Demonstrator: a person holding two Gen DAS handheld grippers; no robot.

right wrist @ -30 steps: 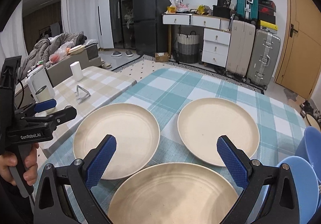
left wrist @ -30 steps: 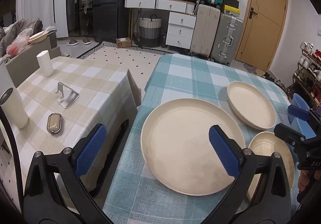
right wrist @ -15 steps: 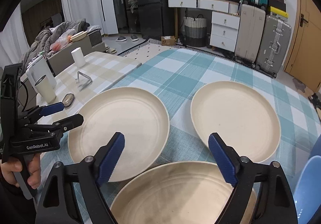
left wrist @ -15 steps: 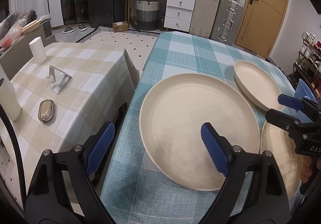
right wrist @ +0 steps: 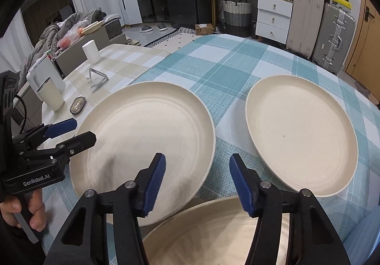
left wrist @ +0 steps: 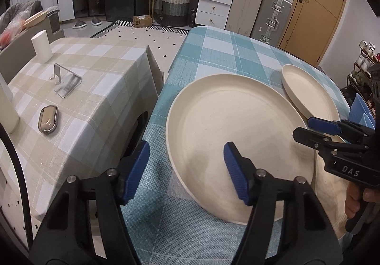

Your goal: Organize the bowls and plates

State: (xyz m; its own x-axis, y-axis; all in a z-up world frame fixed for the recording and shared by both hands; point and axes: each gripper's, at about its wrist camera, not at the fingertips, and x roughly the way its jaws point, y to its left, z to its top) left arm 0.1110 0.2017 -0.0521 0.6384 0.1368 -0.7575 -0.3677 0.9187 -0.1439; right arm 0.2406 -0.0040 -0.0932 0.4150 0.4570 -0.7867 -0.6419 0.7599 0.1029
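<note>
Three cream plates lie on the teal checked table. The large left plate is closest to my left gripper, which is open with its jaws either side of the plate's left rim. A second plate lies to the right. A third plate lies nearest, under my right gripper, which is open above the gap between the plates. The right gripper also shows in the left wrist view, the left one in the right wrist view. A blue bowl peeks out at the far right.
A beige checked table stands to the left with a white cup, a metal phone stand, a small oval case and a tall tumbler. Suitcases and drawers stand behind.
Both grippers have moved down and forward toward the plates, and both jaws have narrowed. The left gripper now straddles the large plate's left rim.
</note>
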